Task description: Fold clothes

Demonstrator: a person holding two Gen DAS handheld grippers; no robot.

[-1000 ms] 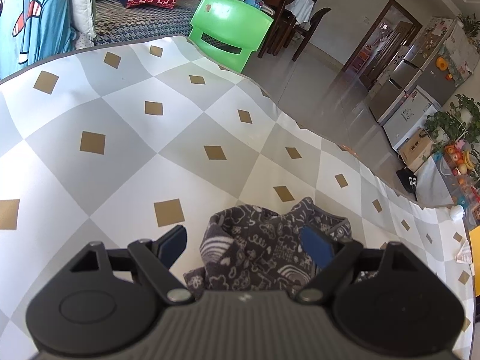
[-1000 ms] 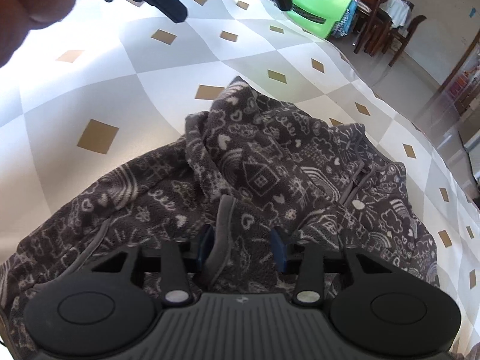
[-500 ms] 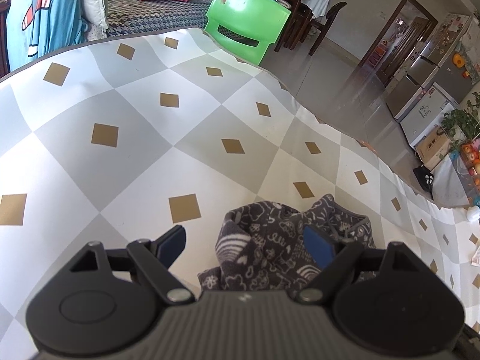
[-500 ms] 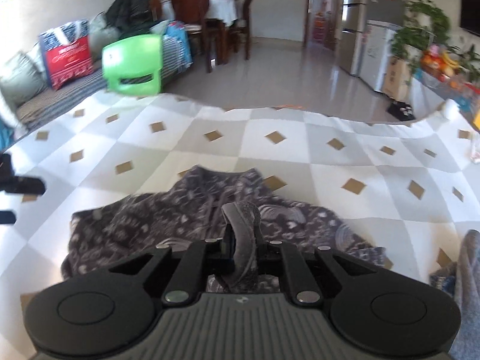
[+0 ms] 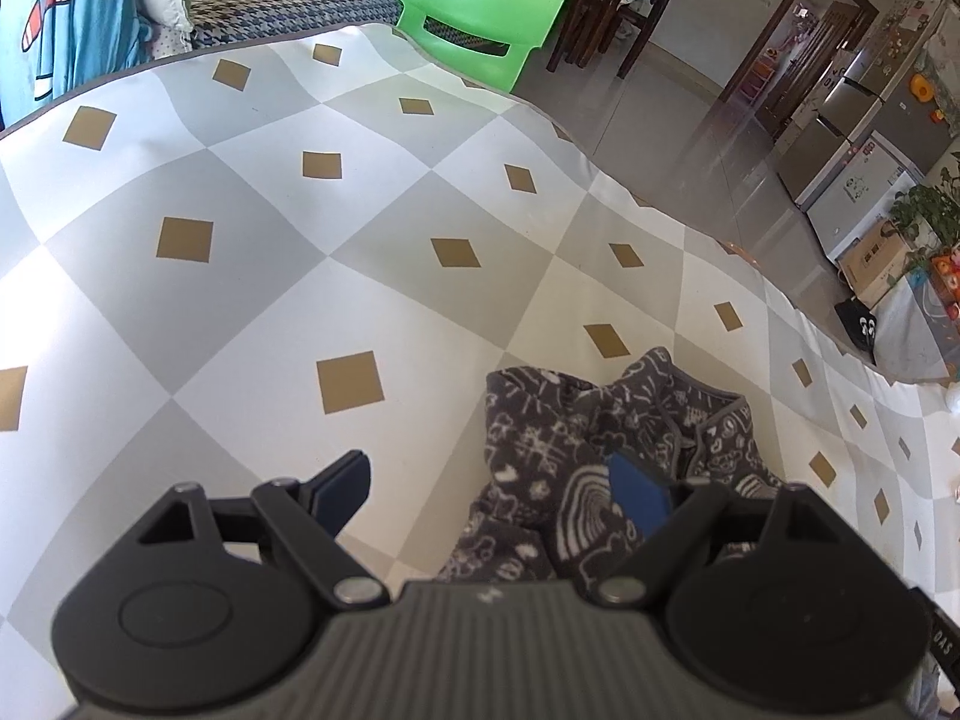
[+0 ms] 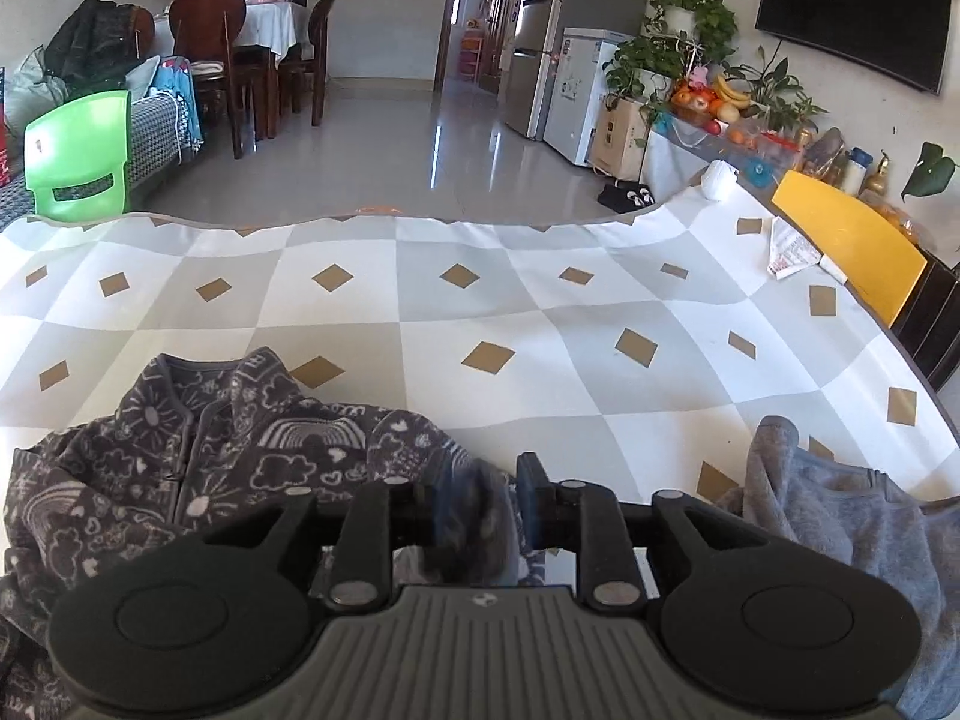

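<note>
A dark grey fleece jacket [image 6: 198, 456] printed with white doodles of rainbows, clouds and hearts is lying crumpled on the checked desk, its zip front facing up. A plain blue-grey fleece garment [image 6: 852, 516] is lying bunched well apart at the right.

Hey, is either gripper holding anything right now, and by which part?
The right gripper has a bunched fold of the dark grey doodle-print fleece jacket between its just-opening jaws. The left gripper is open, holding nothing.
</note>
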